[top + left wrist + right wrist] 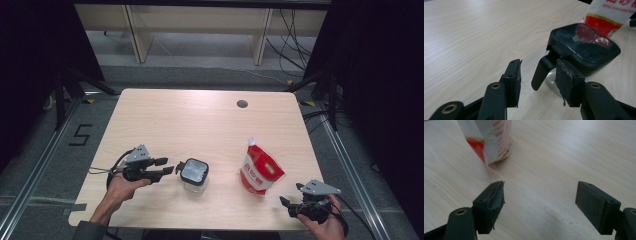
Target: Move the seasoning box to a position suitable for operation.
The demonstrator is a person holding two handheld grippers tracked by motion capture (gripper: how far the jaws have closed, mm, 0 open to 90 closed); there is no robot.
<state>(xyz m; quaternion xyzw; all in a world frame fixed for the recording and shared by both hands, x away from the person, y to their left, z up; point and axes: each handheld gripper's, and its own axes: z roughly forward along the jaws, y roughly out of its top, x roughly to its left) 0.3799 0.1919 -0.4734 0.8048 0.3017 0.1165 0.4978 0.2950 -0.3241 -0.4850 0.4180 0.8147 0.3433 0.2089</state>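
Observation:
A small clear jar with a square black lid [194,171] stands at the front middle of the wooden table [200,120]. My left gripper [169,166] is open just left of it. In the left gripper view, the lid's black latch [543,70] hangs down between the open jaws of the left gripper [539,75], close to the right fingertip [565,75]; the lid [586,50] lies just beyond. A red and white pouch [260,170] stands right of the jar. My right gripper [291,194] is open near the front right corner, the pouch [491,137] ahead of it, nothing between the jaws of the right gripper [541,197].
A round cable hole [242,104] sits in the table's far side. The pouch [610,13] shows behind the jar in the left gripper view. Black curtains, stands and cables flank the table; a pale bench stands beyond it.

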